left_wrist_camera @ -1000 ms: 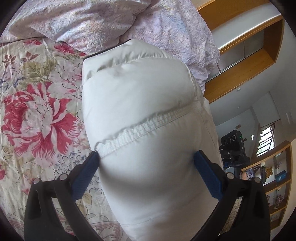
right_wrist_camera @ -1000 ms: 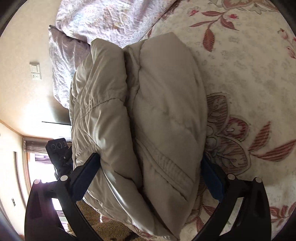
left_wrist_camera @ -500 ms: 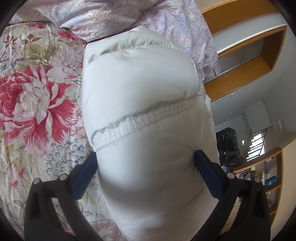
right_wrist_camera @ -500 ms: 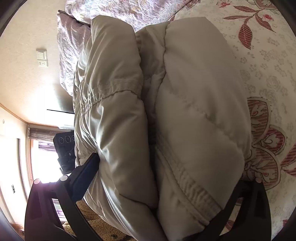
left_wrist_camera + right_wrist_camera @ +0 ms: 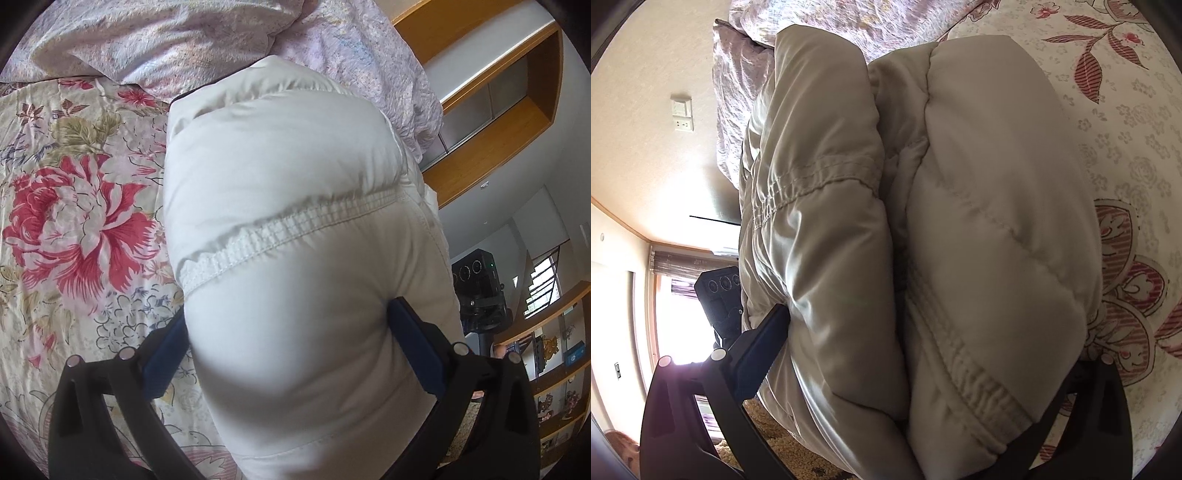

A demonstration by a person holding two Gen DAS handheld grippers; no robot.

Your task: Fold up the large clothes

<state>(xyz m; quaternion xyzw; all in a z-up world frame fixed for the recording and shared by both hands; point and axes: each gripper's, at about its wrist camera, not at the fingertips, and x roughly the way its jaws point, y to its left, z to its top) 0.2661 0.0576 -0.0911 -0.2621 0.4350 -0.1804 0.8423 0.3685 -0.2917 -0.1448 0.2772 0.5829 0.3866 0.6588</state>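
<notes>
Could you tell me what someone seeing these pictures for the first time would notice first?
A puffy white padded jacket, folded into a thick bundle, fills the middle of both views, squeezed between the blue fingers of each gripper. Beneath it lies a bedspread with big red flowers, brightest at the left of the left wrist view. A crumpled lilac quilt lies heaped along the top.

Bright daylight, window [image 5: 677, 325] glare, fisheye-bent edges, nearest fabric perhaps blurred.

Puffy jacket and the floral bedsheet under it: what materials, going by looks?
Puffy jacket: looks like smooth woven synthetic shell over soft fill; slight sheen, quilted bulges, gathered elastic seam. Floral bedsheet: likely thin printed cotton or blend; matte, fine creases. Neither is certain from looks.
</notes>
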